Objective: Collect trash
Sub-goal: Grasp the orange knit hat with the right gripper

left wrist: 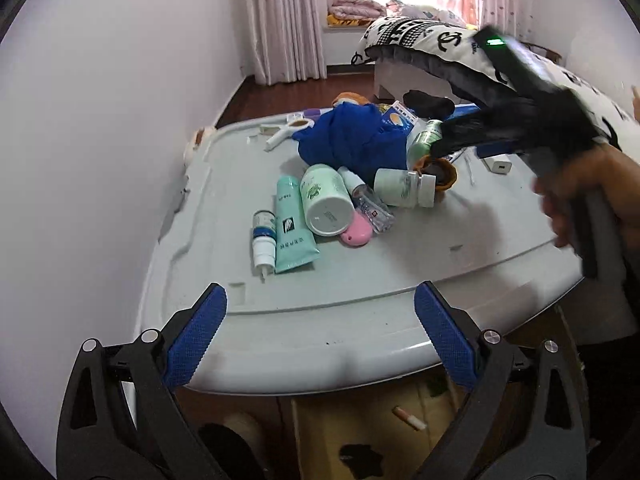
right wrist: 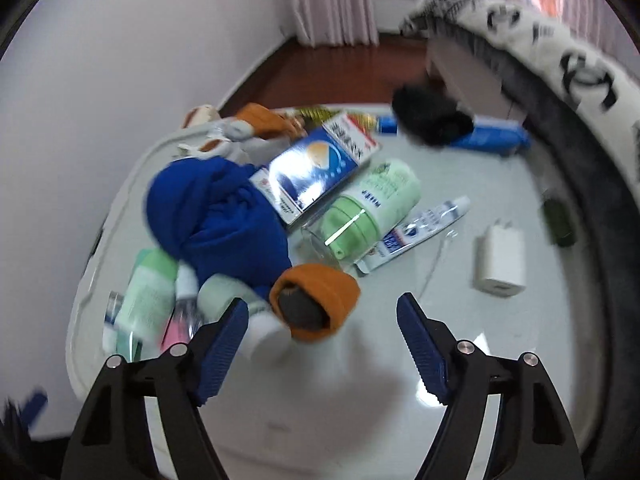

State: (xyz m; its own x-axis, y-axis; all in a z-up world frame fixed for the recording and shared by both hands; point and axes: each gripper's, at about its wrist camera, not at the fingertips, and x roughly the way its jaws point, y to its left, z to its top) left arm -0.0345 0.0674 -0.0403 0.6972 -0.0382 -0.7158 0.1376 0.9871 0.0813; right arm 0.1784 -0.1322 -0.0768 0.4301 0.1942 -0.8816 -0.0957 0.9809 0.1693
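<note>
Grey plastic counter (left wrist: 360, 320) crowded at centre frame with clutter: a crumpled blue cloth (left wrist: 352, 140), a pale green cylindrical bottle (left wrist: 326, 200) lying on its side, a teal squeeze tube (left wrist: 292, 228), a small white spray bottle (left wrist: 264, 240), a pink oval case (left wrist: 356, 232), a white pill jar (left wrist: 404, 188) and an orange knit cuff with a dark opening (right wrist: 316, 300).

Reads as the reaching step, nothing picked up yet. Left gripper (left wrist: 320, 336) low in the frame, blue pads spread wide and empty, poised over the counter's near edge, well short of the heap. Right gripper (right wrist: 322, 348) likewise splayed and empty, hanging just in front of the orange knit cuff at lower centre of the right wrist view; blurred there, so likely mid-move. Further up that view: a blue and white printed carton (right wrist: 316, 172) propped on the cloth, a white and blue toothpaste tube (right wrist: 420, 228) touching the green-capped bottle (right wrist: 368, 208), a white charger block (right wrist: 500, 260) apart at right.

Below the counter, lower frame of the left wrist view, a brown cardboard box (left wrist: 360, 440) already holding a cigarette butt, probably the trash bin.

Next move, by judgement: choosing one plainly discardable piece, centring it between the pads, closing, then carrying it down to the box. Overlapping bottles call for a pick from the pile's edge.
</note>
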